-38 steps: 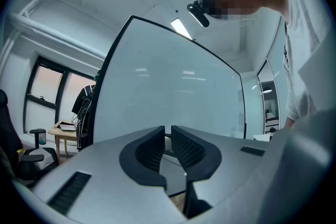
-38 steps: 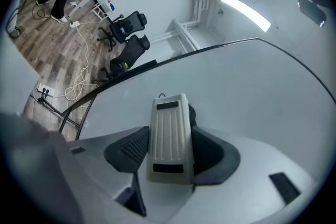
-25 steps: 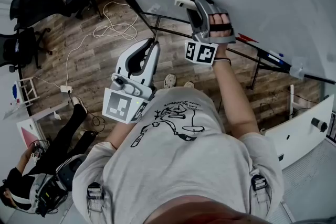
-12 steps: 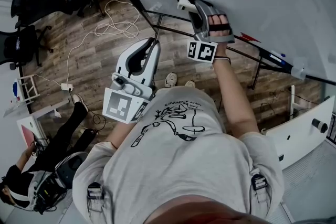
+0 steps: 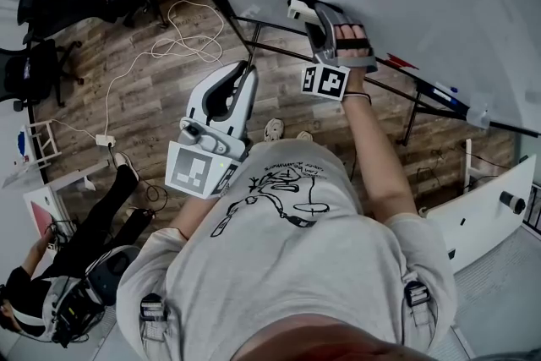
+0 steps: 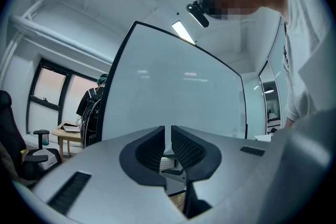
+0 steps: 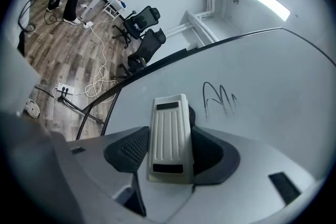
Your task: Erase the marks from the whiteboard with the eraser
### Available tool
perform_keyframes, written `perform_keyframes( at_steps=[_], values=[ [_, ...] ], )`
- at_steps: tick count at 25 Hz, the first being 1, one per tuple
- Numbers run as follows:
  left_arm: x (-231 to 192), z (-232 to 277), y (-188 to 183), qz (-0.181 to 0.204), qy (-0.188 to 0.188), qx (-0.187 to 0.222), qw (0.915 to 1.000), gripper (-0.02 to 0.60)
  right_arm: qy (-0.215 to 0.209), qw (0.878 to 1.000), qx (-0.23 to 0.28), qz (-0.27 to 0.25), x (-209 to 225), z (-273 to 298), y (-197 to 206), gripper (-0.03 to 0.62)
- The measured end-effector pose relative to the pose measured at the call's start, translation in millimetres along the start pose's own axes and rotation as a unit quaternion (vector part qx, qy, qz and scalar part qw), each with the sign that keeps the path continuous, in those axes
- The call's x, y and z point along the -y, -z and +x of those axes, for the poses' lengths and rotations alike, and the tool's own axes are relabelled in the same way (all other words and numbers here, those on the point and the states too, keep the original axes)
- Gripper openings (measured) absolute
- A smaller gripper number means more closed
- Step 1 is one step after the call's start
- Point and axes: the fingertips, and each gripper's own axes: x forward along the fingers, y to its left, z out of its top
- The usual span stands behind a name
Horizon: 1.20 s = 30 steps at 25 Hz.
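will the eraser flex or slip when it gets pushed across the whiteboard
Likely stiff: the eraser shows a ribbed, hard-looking plastic back. It probably won't slip much, since the right gripper clamps its sides. It looks light for its size and should glide easily over the smooth whiteboard toward the marks.

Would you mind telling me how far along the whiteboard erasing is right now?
Done: the eraser is picked up, clamped in the right gripper. In hand: it is held up at the whiteboard, its tip just beside the black scribble. Left: the scribble shows no wiping yet, so all the erasing is to do. The left gripper is shut on nothing.
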Motion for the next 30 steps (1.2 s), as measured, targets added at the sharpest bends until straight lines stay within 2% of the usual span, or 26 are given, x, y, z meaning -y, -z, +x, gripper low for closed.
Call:
perform_keyframes(
  at_steps=[3, 10, 16, 30],
  values=[
    [-2, -2, 0, -0.001, -0.001, 0.001, 1.0000, 0.051, 0.008, 1.000, 0.012, 0.019, 18, -13, -13, 0.262],
    [-4, -5, 1, -0.001, -0.003, 0.005, 1.0000, 0.051, 0.076, 0.994, 0.047, 0.057, 95, -48, -49, 0.262],
    [-7, -6, 0, -0.001, -0.003, 0.003, 1.0000, 0.051, 0.115, 0.989, 0.049, 0.081, 147, -56, -56, 0.261],
    [-9, -6, 0, -0.001, -0.001, 0.004, 1.0000, 0.051, 0.142, 0.985, 0.045, 0.082, 147, -40, -47, 0.258]
  ],
)
